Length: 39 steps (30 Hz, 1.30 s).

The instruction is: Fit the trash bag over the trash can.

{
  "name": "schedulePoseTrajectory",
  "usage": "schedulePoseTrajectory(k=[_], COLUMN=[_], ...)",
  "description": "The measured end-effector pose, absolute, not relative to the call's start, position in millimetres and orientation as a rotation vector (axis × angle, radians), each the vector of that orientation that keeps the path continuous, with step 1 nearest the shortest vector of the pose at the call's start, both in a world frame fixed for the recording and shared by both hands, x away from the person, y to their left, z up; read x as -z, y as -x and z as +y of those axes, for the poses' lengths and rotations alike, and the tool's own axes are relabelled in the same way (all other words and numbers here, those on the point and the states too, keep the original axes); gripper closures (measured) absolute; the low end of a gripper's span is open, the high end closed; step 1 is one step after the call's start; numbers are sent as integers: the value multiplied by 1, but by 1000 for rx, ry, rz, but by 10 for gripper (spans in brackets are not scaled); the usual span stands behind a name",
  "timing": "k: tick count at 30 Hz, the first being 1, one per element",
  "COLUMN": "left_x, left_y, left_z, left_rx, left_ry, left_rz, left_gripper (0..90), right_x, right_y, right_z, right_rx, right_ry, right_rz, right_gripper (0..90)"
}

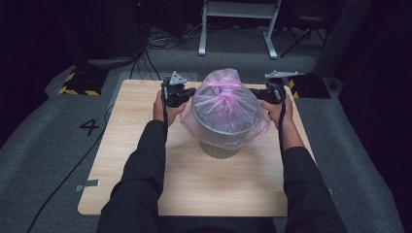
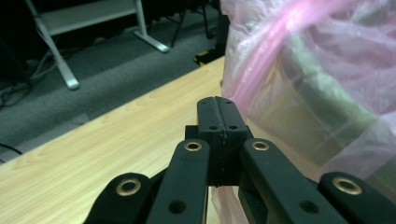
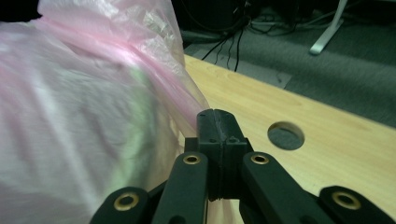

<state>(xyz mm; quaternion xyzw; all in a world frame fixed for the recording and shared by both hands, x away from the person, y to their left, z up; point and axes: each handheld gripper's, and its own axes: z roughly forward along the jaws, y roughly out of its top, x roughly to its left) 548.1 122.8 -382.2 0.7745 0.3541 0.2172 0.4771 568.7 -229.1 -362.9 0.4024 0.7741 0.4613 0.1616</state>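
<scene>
Both grippers, left (image 1: 187, 92) and right (image 1: 260, 92), clenched on bag (image 1: 224, 104) film at opposite sides of bin (image 1: 219, 145), likely to stretch it down over rim.

Both grippers (image 1: 188, 92) (image 1: 256, 93) closed, arms outstretched

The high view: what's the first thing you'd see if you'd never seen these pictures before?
A puffy pink plastic bag draped over a round bin in the middle of the wooden table. A black gripper sits at each side of it, the left gripper and right gripper, both with jaws shut, each seemingly pinching a bit of bag.
</scene>
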Motion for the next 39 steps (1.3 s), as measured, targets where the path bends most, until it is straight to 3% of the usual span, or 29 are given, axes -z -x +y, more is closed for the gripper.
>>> schedulePoseTrajectory(k=[8, 18, 19, 20, 21, 22, 25, 26, 33, 36, 39], left_x=[398, 423, 423, 420, 420, 414, 410, 404, 390, 385, 386], left_y=[-553, -546, -546, -540, -540, -533, -525, -516, -487, -461, -445], left_z=[112, 127, 127, 130, 130, 138, 146, 158, 190, 196, 196], left_rx=[-456, -398, -398, -444, -444, -451, -487, -512, -519, -529, -522], left_ry=[-1948, -1952, -1952, -1922, -1922, -1902, -1883, -1867, -1843, -1911, -1937], left_rz=[893, 943, 943, 975, 975, 965, 966, 957, 872, 762, 713], left_gripper=[900, 900, 874, 741, 664, 581, 409, 375, 280, 247, 238], right_x=[387, 407, 407, 405, 405, 401, 398, 392, 377, 370, 370], right_y=[-577, -564, -564, -559, -559, -553, -548, -542, -521, -498, -487], right_z=[-232, -254, -254, -257, -257, -260, -267, -277, -310, -321, -323], right_rx=[-1272, -1308, -1308, -1305, -1305, -1299, -1320, -1288, -1374, -1395, -1366], right_ry=[-1256, -1285, -1285, -1275, -1275, -1239, -1213, -1208, -1143, -997, -931], right_rz=[2281, 2278, 2278, 2270, 2270, 2236, 2209, 2187, 2148, 2214, 2247], right_gripper=[900, 900, 900, 890, 890, 796, 751, 662, 526, 437, 403])
